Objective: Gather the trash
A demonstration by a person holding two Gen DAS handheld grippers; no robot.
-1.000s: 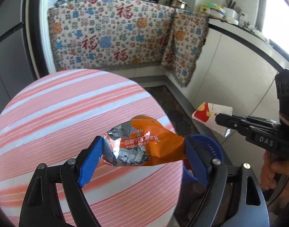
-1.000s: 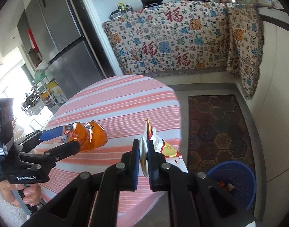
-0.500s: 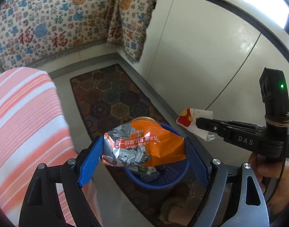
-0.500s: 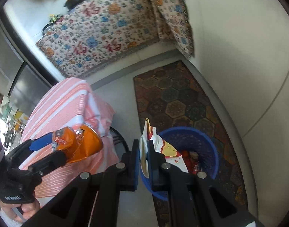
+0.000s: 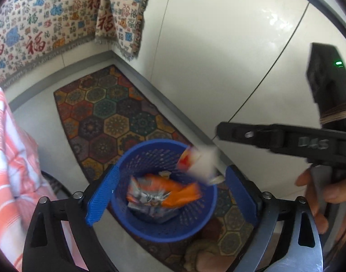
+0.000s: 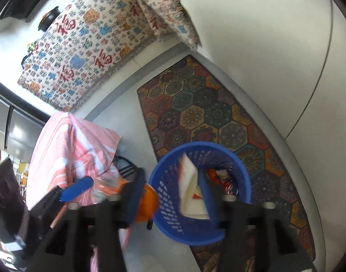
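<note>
A blue perforated trash basket [image 5: 132, 224] stands on the floor rug; it also shows in the right wrist view [image 6: 166, 195]. My left gripper [image 5: 173, 195] is open above it, and the orange snack wrapper [image 5: 164, 192] lies loose inside the basket. My right gripper [image 6: 173, 195] is open above the basket; its black body [image 5: 275, 136] reaches in from the right in the left wrist view. The white and red wrapper [image 5: 198, 161] is blurred in mid-air over the basket rim, free of the fingers; it also shows in the right wrist view [image 6: 192, 195].
The basket stands on a patterned hexagon rug [image 5: 109, 113] beside white cabinets [image 5: 218, 56]. The pink striped tablecloth [image 6: 71, 140] hangs at the left. A patterned cloth [image 6: 86, 45] covers the far counter. Other trash [image 6: 220, 179] lies inside the basket.
Both grippers moved from the table to above the basket and opened. The orange wrapper dropped into the basket. The white and red wrapper left the right gripper and is falling.
</note>
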